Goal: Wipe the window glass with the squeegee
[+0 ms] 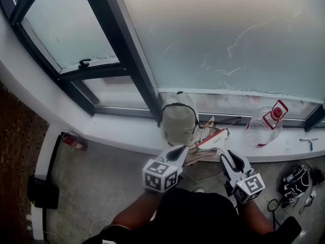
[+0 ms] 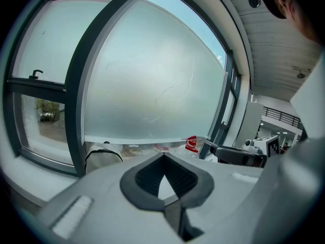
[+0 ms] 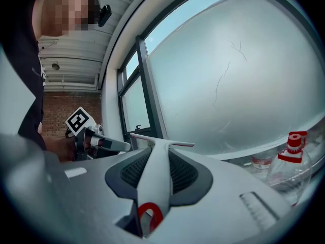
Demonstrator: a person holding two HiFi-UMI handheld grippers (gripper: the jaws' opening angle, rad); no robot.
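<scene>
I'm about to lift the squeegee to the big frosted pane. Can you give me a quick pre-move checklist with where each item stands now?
1. Squeegee held in the right gripper: ok, the jaws are shut on its handle.
2. Blade on the window glass: not ok, it is down at the height of the sill, off the pane.
3. Left gripper free: ok, its jaws are together with nothing between them.
4. Bottle out of the way: ok, it stands on the sill to the right of the blade.
5. Bag out of the way: cannot tell, it sits on the sill close beside the blade.
</scene>
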